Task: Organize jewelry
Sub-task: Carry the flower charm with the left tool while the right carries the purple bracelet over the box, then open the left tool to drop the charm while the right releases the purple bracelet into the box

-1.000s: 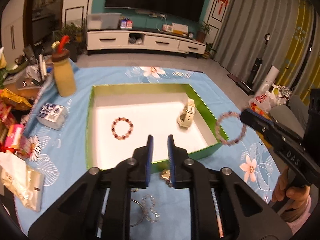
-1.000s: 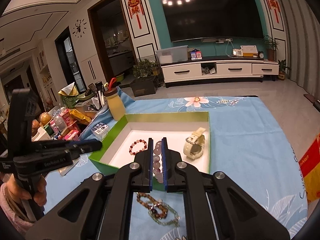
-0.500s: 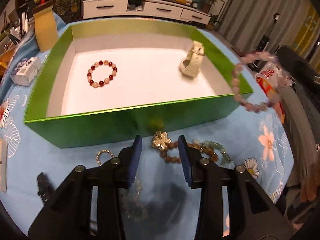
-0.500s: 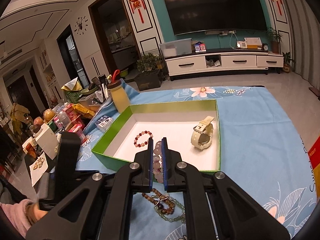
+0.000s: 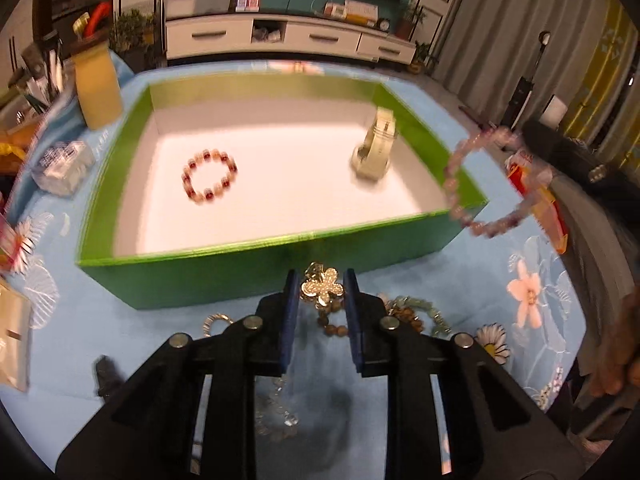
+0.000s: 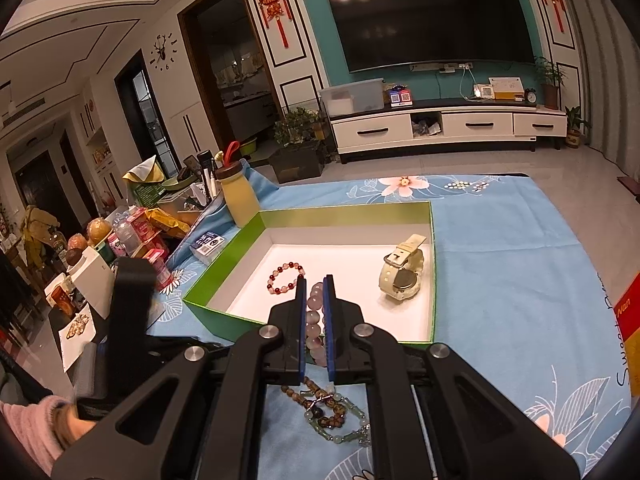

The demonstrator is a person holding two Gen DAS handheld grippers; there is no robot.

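watch and bracelet in box

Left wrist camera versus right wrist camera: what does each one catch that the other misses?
Only the left wrist view shows the butterfly brooch lying between the open left gripper's fingers, and the pink bracelet as a full loop hanging beside the box's right wall.

Only the right wrist view shows the right gripper shut on that bracelet, the TV and the wall clock.

Both show the green box holding a red bracelet and a watch, the yellow bottle, and loose beads on the blue cloth.
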